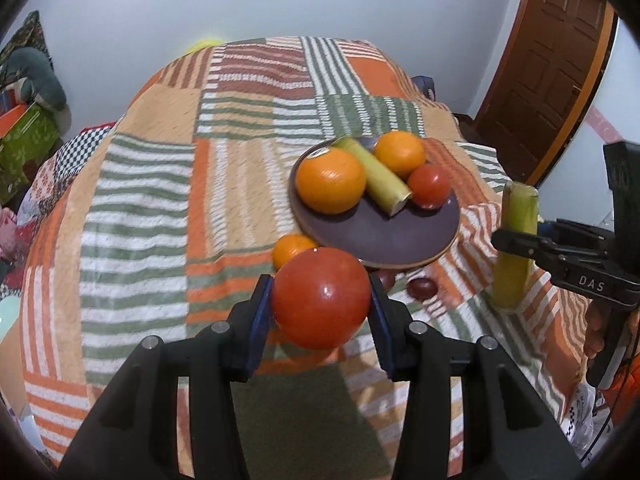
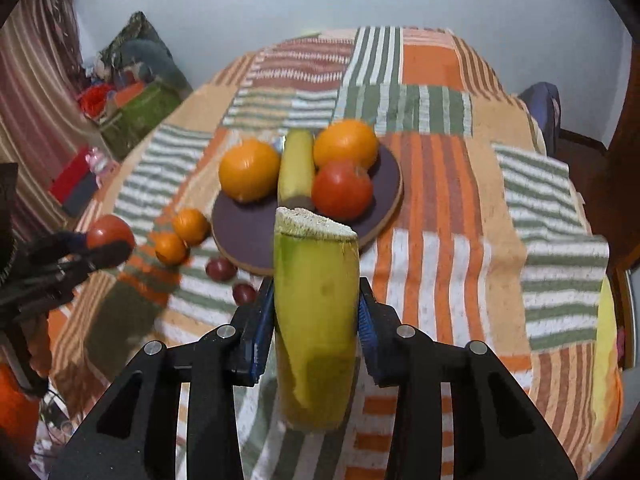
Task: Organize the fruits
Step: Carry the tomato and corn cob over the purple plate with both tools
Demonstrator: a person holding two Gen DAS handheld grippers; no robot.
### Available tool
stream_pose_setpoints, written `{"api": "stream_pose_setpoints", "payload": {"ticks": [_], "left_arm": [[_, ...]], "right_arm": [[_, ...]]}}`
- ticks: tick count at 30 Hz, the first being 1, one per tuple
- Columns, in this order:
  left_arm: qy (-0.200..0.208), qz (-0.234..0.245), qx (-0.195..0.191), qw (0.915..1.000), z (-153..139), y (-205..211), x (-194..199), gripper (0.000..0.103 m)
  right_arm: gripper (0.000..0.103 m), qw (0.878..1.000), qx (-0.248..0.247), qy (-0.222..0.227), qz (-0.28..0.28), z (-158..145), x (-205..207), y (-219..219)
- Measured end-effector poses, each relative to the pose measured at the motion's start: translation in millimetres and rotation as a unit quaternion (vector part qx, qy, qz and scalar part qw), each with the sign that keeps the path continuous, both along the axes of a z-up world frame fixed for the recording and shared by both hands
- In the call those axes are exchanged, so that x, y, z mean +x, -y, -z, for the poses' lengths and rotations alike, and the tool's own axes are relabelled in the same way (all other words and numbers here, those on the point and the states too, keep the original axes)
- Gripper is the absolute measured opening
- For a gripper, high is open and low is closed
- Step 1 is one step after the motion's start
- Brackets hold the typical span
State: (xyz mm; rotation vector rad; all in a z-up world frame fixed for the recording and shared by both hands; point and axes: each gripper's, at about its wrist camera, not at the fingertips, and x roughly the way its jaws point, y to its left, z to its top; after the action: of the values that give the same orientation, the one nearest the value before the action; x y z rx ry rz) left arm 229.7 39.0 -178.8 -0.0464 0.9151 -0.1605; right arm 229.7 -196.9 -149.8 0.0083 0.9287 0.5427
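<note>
The left tongs are matte black plastic with 2 blue pads on the inner faces and 4 round silver screw heads across the arms at the bottom of the frame. The right tongs match them, blue pads and 4 silver screws. Seen at the right edge of the left view, they carry white "DAS" lettering, with an orange sleeve at the lower right.

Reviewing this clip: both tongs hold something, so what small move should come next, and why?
Probably carry the tomato in the left tongs forward to the plate's bare near side; the right tongs grip a stalk to follow.
</note>
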Motion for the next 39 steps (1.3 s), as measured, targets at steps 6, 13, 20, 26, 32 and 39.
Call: {"api": "stream_pose_setpoints", "payload": {"ticks": [6,13,20,26,32,39], "left_arm": [[0.003,0.014,0.003,0.9999,1,16,23,0.045],[-0.004,0.022,0.0,0.9998,10,28,48,0.045],[-0.022,0.027,-0.007,0.9994,28,37,71,0.045],[-0.032,0.023,-0.008,0.9992,39,39,84,0.045],[-0.045,0.02,-0.012,0.9987,48,40,88,0.045],[-0.044,0.018,-0.008,0.9988,48,42,89,0.049]], "right_arm": [[0.035,1.0,0.008,0.025,-0.004,-16,18,-8],[0.035,0.999,0.003,0.039,-0.018,-26,36,-25],[0.035,0.999,-0.014,0.021,-0.042,-9,51,-45],[0.035,0.999,-0.016,0.019,-0.048,-2,59,-52],[0.035,0.998,-0.015,0.02,-0.049,2,62,-54],[0.035,0.998,-0.017,0.027,-0.052,4,60,-56]]}}
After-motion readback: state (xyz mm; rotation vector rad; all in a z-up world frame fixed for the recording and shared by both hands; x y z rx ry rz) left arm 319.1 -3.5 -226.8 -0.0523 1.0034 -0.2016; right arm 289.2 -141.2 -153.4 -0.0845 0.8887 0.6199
